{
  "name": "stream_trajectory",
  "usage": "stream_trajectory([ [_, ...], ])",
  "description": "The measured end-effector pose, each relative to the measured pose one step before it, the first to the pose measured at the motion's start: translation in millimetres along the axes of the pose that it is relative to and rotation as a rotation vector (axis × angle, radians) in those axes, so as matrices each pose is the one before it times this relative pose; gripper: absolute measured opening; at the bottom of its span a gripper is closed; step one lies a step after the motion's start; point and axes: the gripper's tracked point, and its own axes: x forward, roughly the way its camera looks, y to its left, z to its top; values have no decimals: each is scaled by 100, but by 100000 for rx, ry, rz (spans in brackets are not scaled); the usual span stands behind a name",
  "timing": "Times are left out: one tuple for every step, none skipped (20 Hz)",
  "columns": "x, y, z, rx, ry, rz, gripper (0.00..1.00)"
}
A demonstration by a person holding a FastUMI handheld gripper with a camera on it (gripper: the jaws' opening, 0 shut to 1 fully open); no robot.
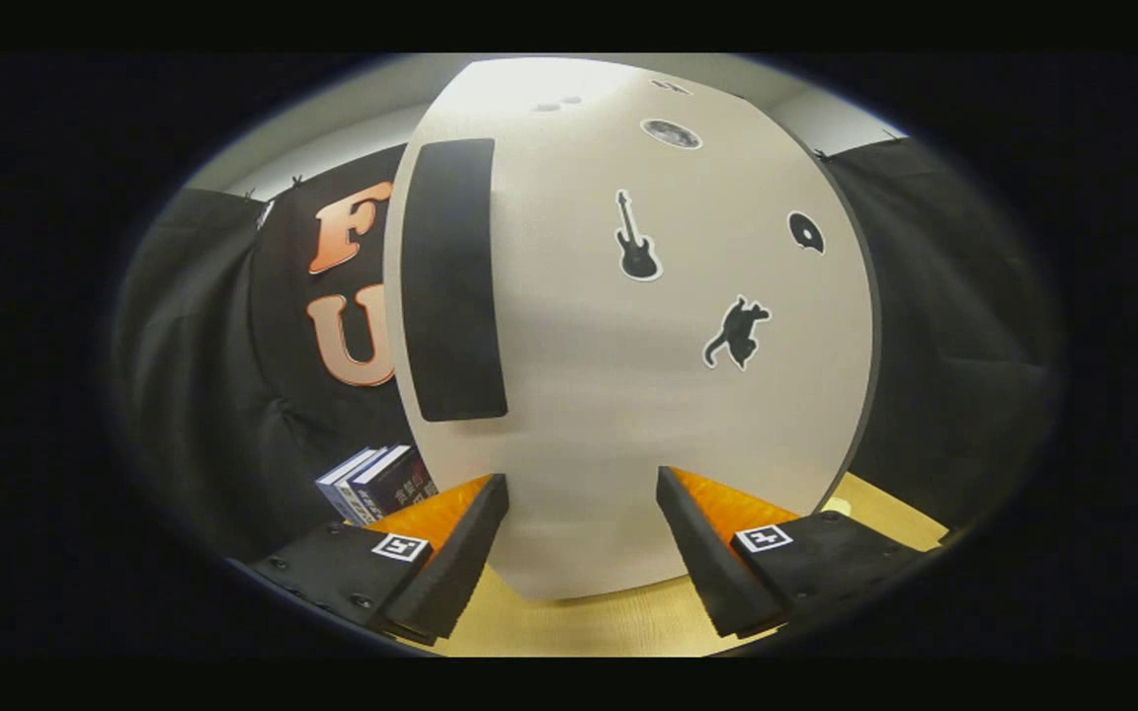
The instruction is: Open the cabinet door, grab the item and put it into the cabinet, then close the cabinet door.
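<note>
Black booth cloth flanks a pale cabinet (628, 395) whose door (668, 326) lies shut, books (376, 484) beside it, gripper (581, 533) fingers spread empty before it, fitting either a start or a finish.

The cabinet door (628, 395) stands just ahead of my jaws, which are spread apart with nothing between them. Its handle (452, 281) runs upright along the door's left side. Stickers (638, 239) sit to the right of the handle. Books (378, 482) stand left of the cabinet, beyond my left finger. The tabletop (599, 627) lies below.
</note>
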Motion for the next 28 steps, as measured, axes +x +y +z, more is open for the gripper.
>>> stream_trajectory([
  [578, 245, 25, 30, -272, -741, 97],
  [469, 138, 2, 256, -158, -906, 97],
  [418, 176, -95, 253, -158, -845, 97],
  [390, 41, -90, 519, -6, -759, 97],
  [303, -52, -173, 809, 204, -660, 97],
  [282, -87, -199, 988, 316, -514, 97],
  [137, -236, -113, 1225, 522, -412, 97],
  [6, -165, -195, 830, 553, -290, 98],
  [-22, -157, -198, 340, 493, -509, 98],
  [-262, -166, -149, -71, 954, -402, 98],
  [-327, -97, 197, -104, 271, 132, 98],
  [-812, -327, 512, -60, -641, -152, 98],
  [-1653, -716, 1093, -680, -1011, -177, 98],
  [-1531, -824, 830, -1271, -643, -264, 98],
  [-1626, -1097, 820, -1476, -463, -1055, 98],
  [-1643, -1201, 956, -1408, -595, -928, 97],
  [-1556, -1141, 1107, -748, -899, -954, 98],
  [-1486, -1162, 1249, -244, -1081, -869, 98],
  [-1113, -783, 1238, 134, -1404, -1094, 98],
  [-1502, -981, 1414, 679, -2083, -1123, 98],
  [-1331, -761, 1523, 560, -2348, -786, 97],
  [-1207, -751, 1388, 381, -1895, -863, 97],
  [-1104, -667, 1047, 112, -1696, -762, 97],
  [-1115, -696, 969, -232, -1259, -1164, 97],
  [-690, -618, 693, -469, -1375, -1319, 97],
  [-739, -611, 694, -430, -1396, -1209, 97],
  [-667, -452, 624, -290, -1497, -825, 97],
  [-554, -477, 588, 38, -1287, -668, 97],
])
